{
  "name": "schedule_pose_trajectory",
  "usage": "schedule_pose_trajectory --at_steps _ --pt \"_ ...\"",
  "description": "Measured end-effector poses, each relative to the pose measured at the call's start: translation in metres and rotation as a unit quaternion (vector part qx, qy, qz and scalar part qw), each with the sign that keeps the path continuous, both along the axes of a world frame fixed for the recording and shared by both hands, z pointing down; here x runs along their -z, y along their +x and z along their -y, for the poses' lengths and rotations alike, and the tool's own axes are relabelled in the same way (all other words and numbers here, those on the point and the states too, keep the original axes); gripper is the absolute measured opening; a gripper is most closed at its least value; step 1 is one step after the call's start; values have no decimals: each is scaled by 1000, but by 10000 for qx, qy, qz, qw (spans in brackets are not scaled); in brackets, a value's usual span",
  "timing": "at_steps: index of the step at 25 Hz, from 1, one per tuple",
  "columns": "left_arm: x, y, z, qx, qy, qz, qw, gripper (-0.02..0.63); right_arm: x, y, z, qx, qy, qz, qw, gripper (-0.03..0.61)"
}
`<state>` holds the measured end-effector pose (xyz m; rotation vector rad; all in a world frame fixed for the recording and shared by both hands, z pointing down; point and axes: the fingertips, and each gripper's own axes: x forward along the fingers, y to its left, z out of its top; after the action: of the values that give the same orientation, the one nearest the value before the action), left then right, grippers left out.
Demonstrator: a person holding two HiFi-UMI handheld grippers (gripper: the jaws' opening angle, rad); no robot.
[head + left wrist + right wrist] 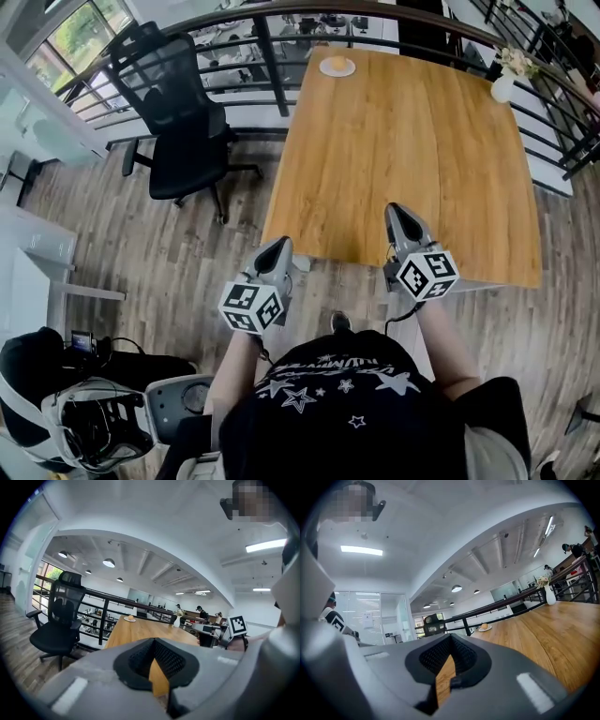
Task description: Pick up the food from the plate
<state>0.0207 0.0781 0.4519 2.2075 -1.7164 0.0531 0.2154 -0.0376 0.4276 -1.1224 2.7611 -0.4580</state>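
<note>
Fingers of left gripper [277, 251] and right gripper [401, 217] are pressed together, empty, at the bench's [403, 141] near edge, probably because the food [337, 63] sits on its plate [350, 70] well away at the far edge.

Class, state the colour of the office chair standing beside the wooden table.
The office chair is black; it shows best in the head view.

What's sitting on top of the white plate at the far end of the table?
One small, round, orange piece of food sits on the plate. The plate's middle beneath it is covered.
</note>
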Motion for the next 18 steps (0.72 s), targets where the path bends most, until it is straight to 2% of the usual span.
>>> schedule_pose_trajectory --at_steps 7,12,18 --pt "4 -17 31 333 157 -56 9993 2 1 -12 46 128 87 35 9999 2" --pt "7 -43 50 443 128 -41 9989 2 4 -30 68 163 58 -5 9999 2" --pt "-1 -75 92 200 112 -103 9997 2 -7 -53 101 -117 -60 8 9999 2"
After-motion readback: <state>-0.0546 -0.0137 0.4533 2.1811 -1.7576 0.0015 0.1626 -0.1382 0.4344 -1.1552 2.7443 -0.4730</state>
